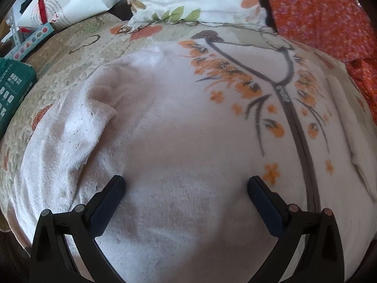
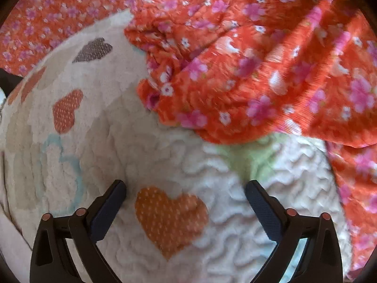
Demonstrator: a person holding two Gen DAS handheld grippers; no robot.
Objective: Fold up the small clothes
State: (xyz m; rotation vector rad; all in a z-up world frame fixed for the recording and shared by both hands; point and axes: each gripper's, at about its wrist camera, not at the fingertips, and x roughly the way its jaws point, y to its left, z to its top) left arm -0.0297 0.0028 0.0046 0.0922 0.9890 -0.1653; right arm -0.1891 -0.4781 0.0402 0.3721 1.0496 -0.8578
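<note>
Over the quilted bedspread (image 2: 235, 212) the right gripper (image 2: 186, 188) hangs with jaws spread wide, nothing between them but an orange heart patch (image 2: 169, 217), and the crumpled orange floral garment (image 2: 259, 82) lies up at one o'clock; the left gripper (image 1: 186, 184) is agape too, pointing down at the white knit top (image 1: 176, 141), its orange flower print (image 1: 247, 82) toward one o'clock

One white garment (image 1: 179, 122), one orange garment (image 2: 259, 75).
</note>
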